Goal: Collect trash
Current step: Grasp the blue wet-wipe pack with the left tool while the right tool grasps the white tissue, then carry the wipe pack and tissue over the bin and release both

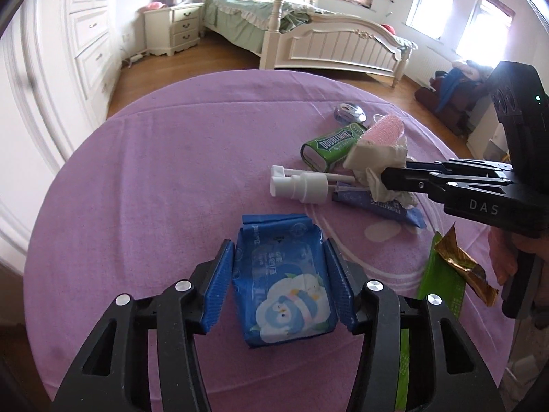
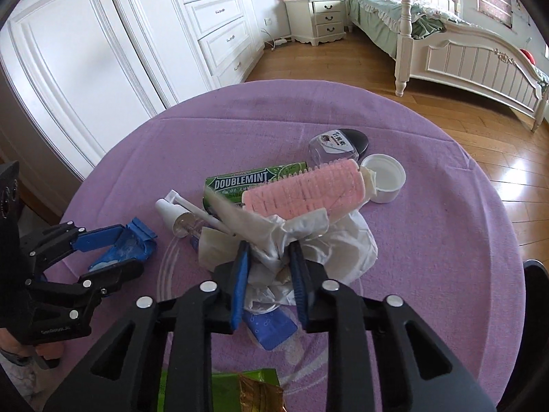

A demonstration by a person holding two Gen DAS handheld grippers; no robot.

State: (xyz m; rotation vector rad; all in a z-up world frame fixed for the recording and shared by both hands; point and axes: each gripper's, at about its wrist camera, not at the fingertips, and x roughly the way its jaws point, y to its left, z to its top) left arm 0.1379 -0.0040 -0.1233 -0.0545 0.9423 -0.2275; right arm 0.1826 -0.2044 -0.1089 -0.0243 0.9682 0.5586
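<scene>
My right gripper (image 2: 269,264) pinched the tissue (image 2: 291,237) beside the Doublemint box (image 2: 240,180), my left gripper (image 1: 279,274) clamped the blue pack (image 1: 284,285); I judged the roller (image 2: 305,189) resting on the tissue might tumble off.

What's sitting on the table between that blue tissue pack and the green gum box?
A white spray pump lies between the blue tissue pack and the green gum box, as the left wrist view shows. Otherwise just purple tablecloth.
</scene>
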